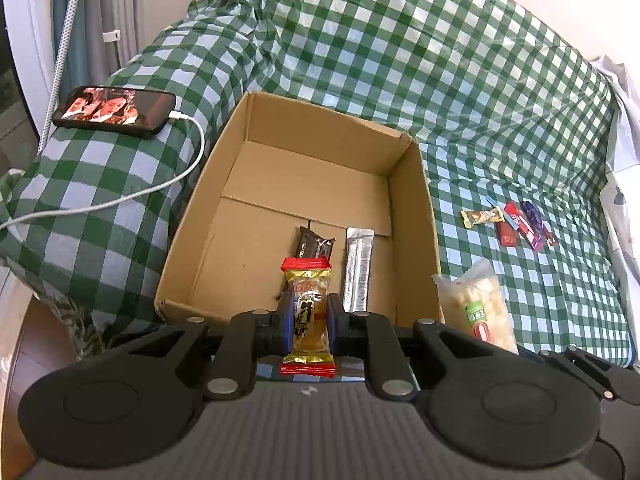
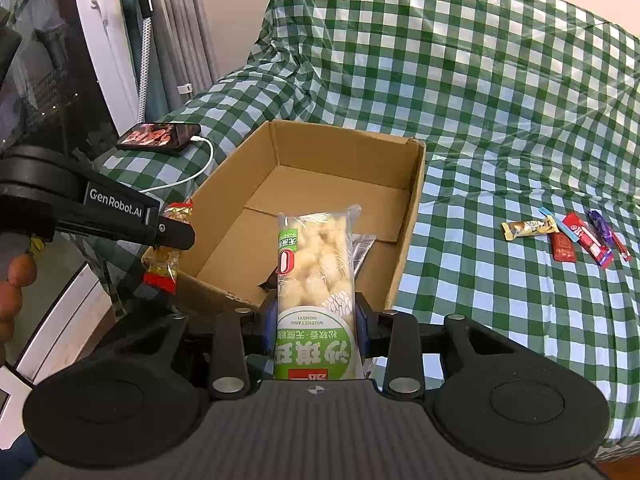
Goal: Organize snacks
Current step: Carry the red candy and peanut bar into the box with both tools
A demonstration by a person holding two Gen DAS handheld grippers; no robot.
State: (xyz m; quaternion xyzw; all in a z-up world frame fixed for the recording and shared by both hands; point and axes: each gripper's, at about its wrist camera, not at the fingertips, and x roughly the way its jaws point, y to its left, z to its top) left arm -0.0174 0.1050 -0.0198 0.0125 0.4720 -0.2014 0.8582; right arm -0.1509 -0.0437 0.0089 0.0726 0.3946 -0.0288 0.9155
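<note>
The left gripper (image 1: 308,322) has its blue fingers (image 1: 285,320) closed on a gold candy (image 1: 307,312) with red ends, held upright just at the near rim of the box (image 1: 416,200). The right gripper (image 2: 316,324) is clamped on a green-labelled pastry pack (image 2: 314,280), which stands up between its fingers (image 2: 362,322) over the near edge of the same box.

The open cardboard box sits on a bed covered by a green checked cloth (image 1: 440,60). Inside, near the front wall, lie a dark bar (image 1: 314,244) and a silver sachet (image 1: 358,268), side by side.

To the right of the box, well apart from it, a small cluster of snacks (image 1: 510,222) lies on the cloth: a beige bar, red packets and a purple one, touching or overlapping.

Left of the box, a phone (image 1: 114,111) with a lit screen rests on a raised fold of cloth, a white cable (image 1: 176,178) plugged into it
</note>
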